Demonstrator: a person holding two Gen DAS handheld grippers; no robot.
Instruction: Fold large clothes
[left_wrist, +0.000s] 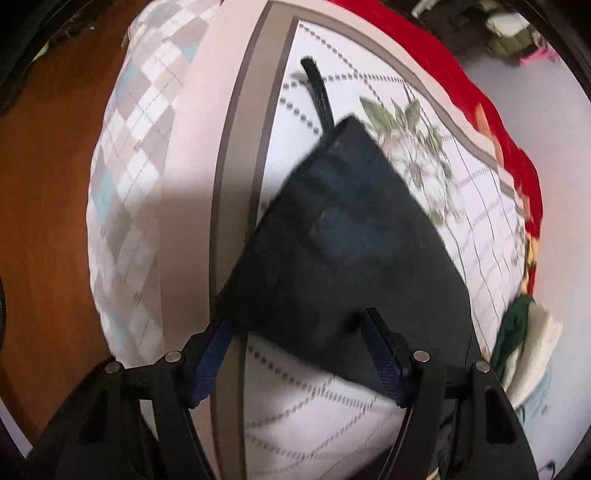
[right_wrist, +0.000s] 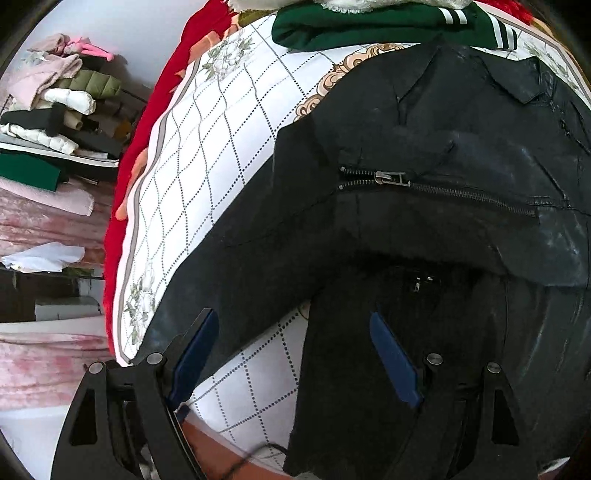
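Observation:
A black leather jacket with a metal zipper lies spread on the white quilted bed sheet. In the left wrist view one dark, blurred corner of the jacket reaches over the sheet, and a black strap sticks out beyond it. My left gripper has its jaws well apart at that corner's lower edge. The cloth covers the left fingertip and passes behind the right one, with no pinch visible. My right gripper stands open above the jacket's hem and dark lining, holding nothing.
An argyle pillow and brown wood lie to the left. A red blanket edges the bed's far side. A folded green garment lies beyond the jacket. A heap of clothes is stacked off the bed at left.

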